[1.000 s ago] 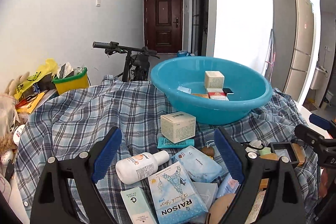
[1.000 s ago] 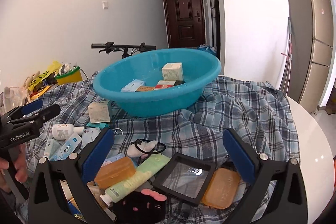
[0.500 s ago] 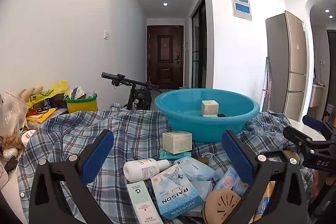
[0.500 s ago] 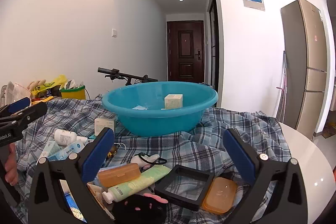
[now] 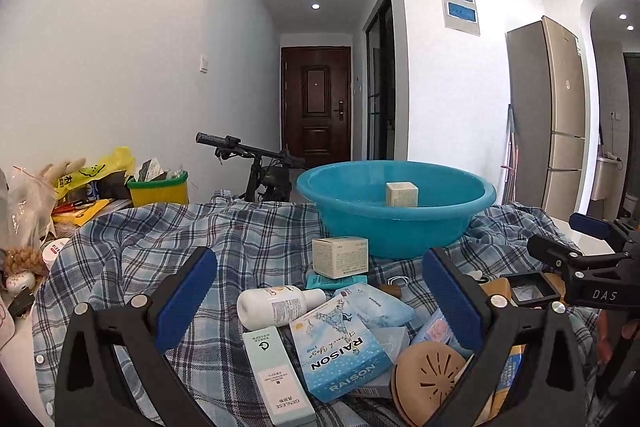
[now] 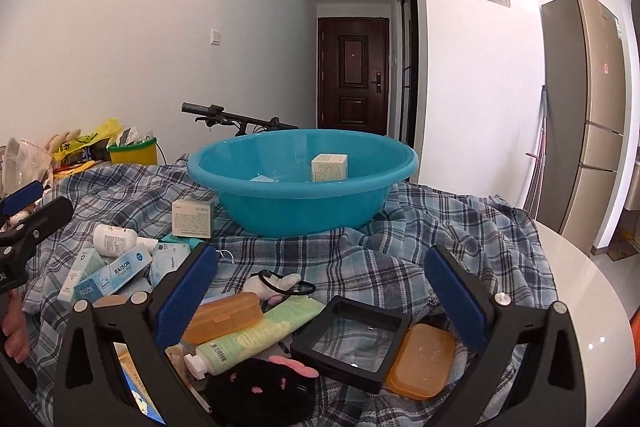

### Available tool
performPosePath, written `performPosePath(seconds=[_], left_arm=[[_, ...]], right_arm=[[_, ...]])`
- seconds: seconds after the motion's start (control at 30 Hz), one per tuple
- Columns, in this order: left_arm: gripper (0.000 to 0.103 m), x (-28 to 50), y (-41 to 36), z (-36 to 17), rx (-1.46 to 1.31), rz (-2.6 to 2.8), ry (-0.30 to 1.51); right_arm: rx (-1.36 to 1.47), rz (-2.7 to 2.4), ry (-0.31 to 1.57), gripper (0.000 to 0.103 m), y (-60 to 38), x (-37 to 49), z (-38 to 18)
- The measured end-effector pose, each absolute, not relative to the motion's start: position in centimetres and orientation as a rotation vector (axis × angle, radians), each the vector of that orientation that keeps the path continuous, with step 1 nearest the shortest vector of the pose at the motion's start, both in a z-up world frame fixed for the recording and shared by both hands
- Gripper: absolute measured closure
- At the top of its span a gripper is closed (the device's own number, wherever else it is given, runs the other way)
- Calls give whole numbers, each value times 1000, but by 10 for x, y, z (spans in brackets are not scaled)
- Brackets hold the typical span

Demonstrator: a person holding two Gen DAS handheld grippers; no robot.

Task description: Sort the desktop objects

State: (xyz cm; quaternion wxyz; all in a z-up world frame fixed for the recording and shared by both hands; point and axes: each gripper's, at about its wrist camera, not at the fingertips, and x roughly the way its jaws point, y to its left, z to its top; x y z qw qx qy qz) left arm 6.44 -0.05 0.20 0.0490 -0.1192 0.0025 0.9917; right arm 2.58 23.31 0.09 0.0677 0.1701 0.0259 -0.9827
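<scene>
- Desktop objects are lying heaped on the plaid cloth [image 5: 168, 247] in the lower half of both views; I am counting boxes, tubes and cases.
- Blue basin [image 5: 396, 219] is sitting right of centre in the left view, centre in the right view. A cream box [image 5: 401, 194] is standing inside it; a pale packet [image 6: 262, 179] is showing beside it in the right view.
- My left gripper [image 5: 320, 297] is hanging over the pile, jaws spread wide, gripping nothing. Between its blue pads: a white bottle [image 5: 276, 305] on its side, the RAISON box [image 5: 344, 351], a mint GENLESE box [image 5: 276, 375], a pale blue sachet [image 5: 376, 303].
- A small cream carton [image 5: 340, 257] is standing at the basin's foot, just above a teal packet [image 5: 334, 281].
- A tan round perforated lid [image 5: 430, 375] is lying at the lower right of the left view.
- My right gripper [image 6: 322, 297] is also hovering with jaws wide apart and empty. Below it: an orange case [image 6: 224, 317], a green tube [image 6: 256, 337], a black square frame [image 6: 352, 335], a flat orange lid [image 6: 422, 359], a black plush with pink spots [image 6: 260, 387].
- A black hair tie [image 6: 286, 285] is lying on something white near the middle of the right view.
- Yellow-green bin [image 5: 158, 189] is standing at the left edge of the cloth.
</scene>
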Motion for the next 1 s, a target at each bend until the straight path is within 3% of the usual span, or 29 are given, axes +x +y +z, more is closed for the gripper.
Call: performPosePath(seconds=[0.77,1.0], left_arm=[[0,61,-3,1,-372,3034,-4],[0,61,-3,1,-372,3035,-5]], right_arm=[[519,-2955,66,0,234,25,0],[887,-2807,113,0,225,-15,-21]])
